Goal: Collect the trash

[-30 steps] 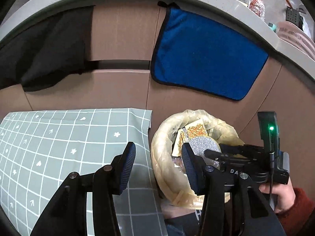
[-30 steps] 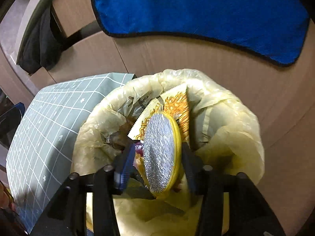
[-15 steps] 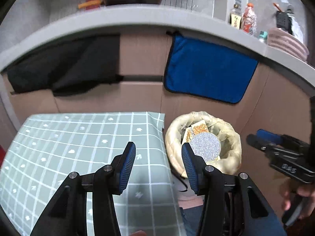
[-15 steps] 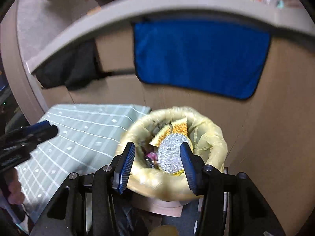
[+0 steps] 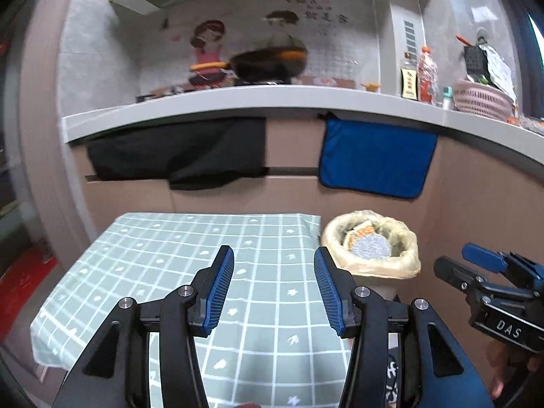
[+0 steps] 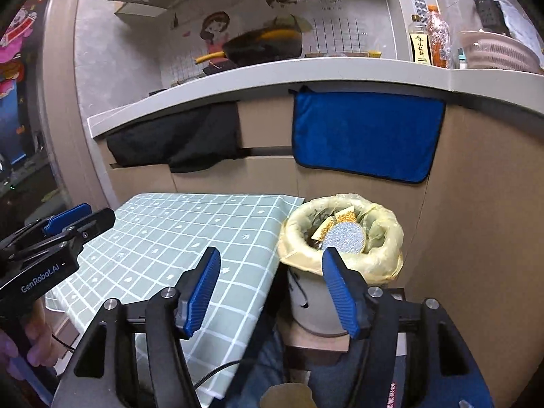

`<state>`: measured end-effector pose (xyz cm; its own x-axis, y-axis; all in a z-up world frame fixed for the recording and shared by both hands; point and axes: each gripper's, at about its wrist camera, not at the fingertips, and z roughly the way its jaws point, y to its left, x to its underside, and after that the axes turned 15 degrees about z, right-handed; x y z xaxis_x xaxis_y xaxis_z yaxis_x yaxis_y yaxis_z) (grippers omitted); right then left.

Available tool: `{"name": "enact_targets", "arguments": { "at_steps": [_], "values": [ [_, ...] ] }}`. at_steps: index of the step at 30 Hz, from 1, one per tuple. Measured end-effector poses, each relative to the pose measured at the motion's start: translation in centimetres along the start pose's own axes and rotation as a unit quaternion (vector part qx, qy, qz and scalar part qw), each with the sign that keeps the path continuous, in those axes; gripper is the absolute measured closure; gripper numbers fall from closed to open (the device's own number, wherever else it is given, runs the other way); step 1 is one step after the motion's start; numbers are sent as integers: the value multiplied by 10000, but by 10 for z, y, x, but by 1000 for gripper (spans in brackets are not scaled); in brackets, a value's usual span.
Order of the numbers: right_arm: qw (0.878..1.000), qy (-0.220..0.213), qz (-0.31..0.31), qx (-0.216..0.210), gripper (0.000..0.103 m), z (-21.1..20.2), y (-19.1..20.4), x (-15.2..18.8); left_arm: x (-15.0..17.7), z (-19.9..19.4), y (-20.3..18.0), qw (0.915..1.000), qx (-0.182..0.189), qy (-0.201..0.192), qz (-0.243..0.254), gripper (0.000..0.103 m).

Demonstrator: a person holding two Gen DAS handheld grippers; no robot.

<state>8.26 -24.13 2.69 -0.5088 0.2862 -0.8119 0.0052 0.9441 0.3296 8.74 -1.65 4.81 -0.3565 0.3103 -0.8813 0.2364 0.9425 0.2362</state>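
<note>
A trash bin with a yellow bag stands right of the table. A round silver glitter disc lies on top inside it, with orange-patterned wrappers behind it. My left gripper is open and empty above the green checked tablecloth. My right gripper is open and empty, held back from the bin and above the table's right edge. It also shows at the right of the left wrist view.
A kitchen counter runs behind the table, with a blue towel and a black cloth hanging from it. A wok, bottles and a pink basket stand on top. The brown cabinet wall is right of the bin.
My right gripper let go of the silver disc, which now lies in the bin. Both grippers pulled back and up from the bin, so the whole table and counter came into view.
</note>
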Motion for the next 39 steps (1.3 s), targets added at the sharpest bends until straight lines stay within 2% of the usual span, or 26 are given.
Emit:
{"name": "enact_targets", "arguments": {
  "at_steps": [7,14,18,39],
  "values": [
    [9998,49,-188,74,43,-22,23,31,27,-31,10,9998,-42,74,-183,53],
    [9984,-97,-556,87,43,-37,47,47,38,-54,20,9994,-245,-62,-239,53],
    [9978,-203,-625,80,43,-44,54,51,42,-64,26,9989,-336,-134,-305,53],
    [9980,-259,-559,107,43,-50,45,49,44,-74,18,9996,-134,-164,-199,53]
  ]
}}
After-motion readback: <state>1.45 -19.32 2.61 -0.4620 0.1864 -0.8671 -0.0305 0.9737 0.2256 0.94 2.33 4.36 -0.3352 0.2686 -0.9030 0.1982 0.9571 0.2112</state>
